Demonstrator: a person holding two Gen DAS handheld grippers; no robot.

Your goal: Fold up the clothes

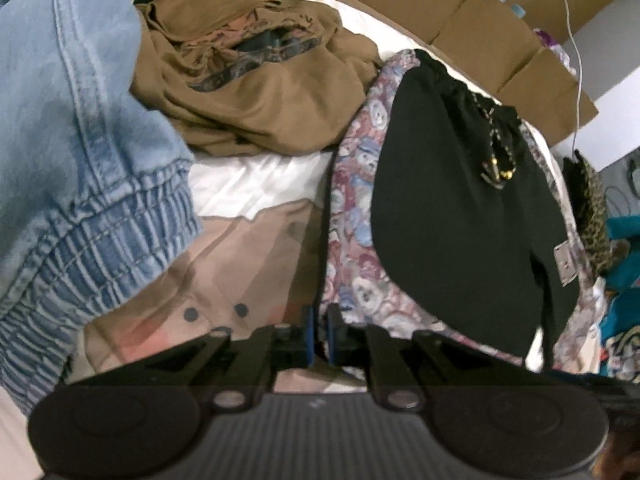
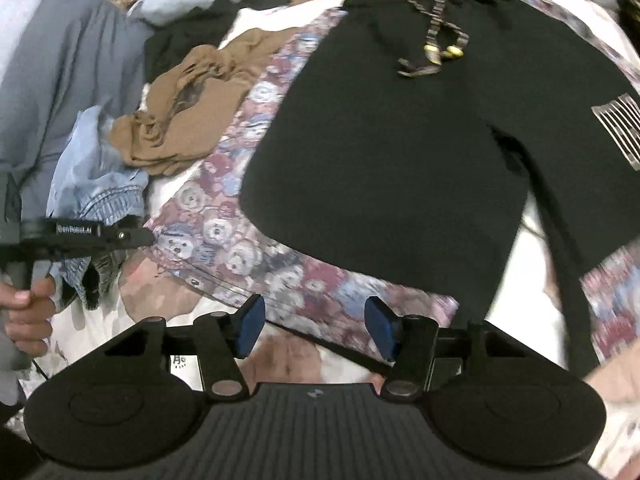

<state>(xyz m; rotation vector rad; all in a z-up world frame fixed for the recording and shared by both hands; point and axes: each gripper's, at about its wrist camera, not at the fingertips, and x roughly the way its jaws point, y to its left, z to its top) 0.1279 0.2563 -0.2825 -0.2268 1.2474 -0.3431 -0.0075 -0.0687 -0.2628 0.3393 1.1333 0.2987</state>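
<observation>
Black shorts (image 2: 400,152) with a patterned drawstring (image 2: 434,46) lie flat on a bear-print cloth (image 2: 240,248) spread over the bed. In the left wrist view the shorts (image 1: 452,208) sit on the same print cloth (image 1: 356,216), right of centre. My left gripper (image 1: 319,332) is shut on the dark left edge of the print cloth. It also shows at the left of the right wrist view as the left gripper (image 2: 136,236), held by a hand (image 2: 28,308). My right gripper (image 2: 316,330) hangs open just over the cloth's near edge, nothing between its fingers.
A crumpled brown shirt (image 1: 256,80) and a light blue denim garment (image 1: 80,152) lie to the left on the white bedsheet (image 1: 256,184). Cardboard boxes (image 1: 480,28) line the far side. Dark clothes (image 2: 188,40) and a grey garment (image 2: 68,80) are piled at back left.
</observation>
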